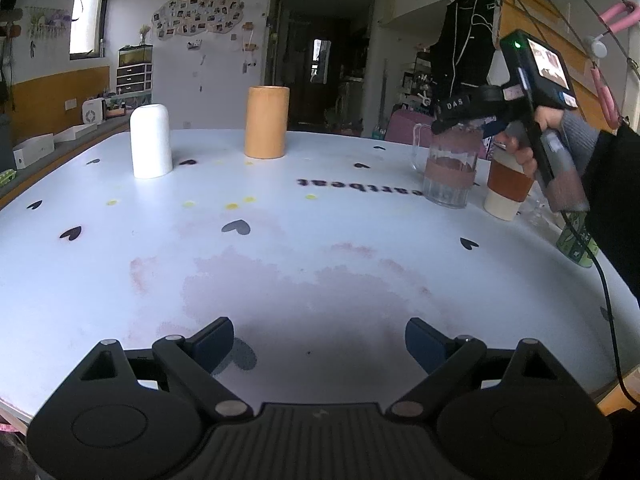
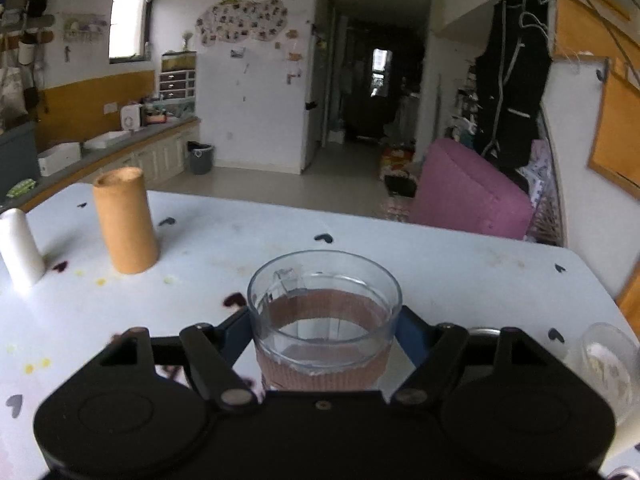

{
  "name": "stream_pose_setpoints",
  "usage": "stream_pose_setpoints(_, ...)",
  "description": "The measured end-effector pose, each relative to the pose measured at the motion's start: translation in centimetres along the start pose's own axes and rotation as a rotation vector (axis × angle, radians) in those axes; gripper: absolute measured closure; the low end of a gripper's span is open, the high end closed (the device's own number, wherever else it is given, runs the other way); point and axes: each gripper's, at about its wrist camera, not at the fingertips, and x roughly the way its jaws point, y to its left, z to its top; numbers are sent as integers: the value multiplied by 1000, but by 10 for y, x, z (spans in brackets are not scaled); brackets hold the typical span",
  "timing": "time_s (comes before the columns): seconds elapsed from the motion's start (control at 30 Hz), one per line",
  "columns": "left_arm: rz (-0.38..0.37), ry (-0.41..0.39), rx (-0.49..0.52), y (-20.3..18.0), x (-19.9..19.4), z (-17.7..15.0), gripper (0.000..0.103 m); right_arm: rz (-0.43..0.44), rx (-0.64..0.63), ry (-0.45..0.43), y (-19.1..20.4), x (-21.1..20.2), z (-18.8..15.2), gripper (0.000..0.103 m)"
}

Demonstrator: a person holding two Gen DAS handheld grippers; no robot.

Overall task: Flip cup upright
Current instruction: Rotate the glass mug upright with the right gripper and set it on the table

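A clear glass cup with a brown band and a handle stands upright, mouth up, between the fingers of my right gripper, which is shut on it. In the left wrist view the same cup rests on the white table at the right, with the right gripper at its rim. My left gripper is open and empty, low over the table's near side.
A white cup and a tan cup stand mouth down at the far left. A white and brown cup, a small clear glass and a green can stand at the right edge.
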Motion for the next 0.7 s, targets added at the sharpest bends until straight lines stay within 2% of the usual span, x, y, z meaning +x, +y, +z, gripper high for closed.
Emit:
stream_pose_setpoints(0.27,-6,-7,7,-5,1,4,10,-2,-6,17,3,-9,-5,24)
stream_pose_setpoints(0.33,-4,-12,10,-8,1,6,10,5,5,1,1,-15,-5,16)
stream_pose_setpoints(0.4,0,-17,13,-8,2,9,10,5,2,-17,-2,-22,-2,15)
stream_pose_setpoints(0.6,19,-44,22,-14,0,19,10,44,42,-53,-8,-62,-7,15)
stream_pose_setpoints(0.7,35,-53,20,-16,-1,24,10,59,29,-76,-8,-88,-20,14)
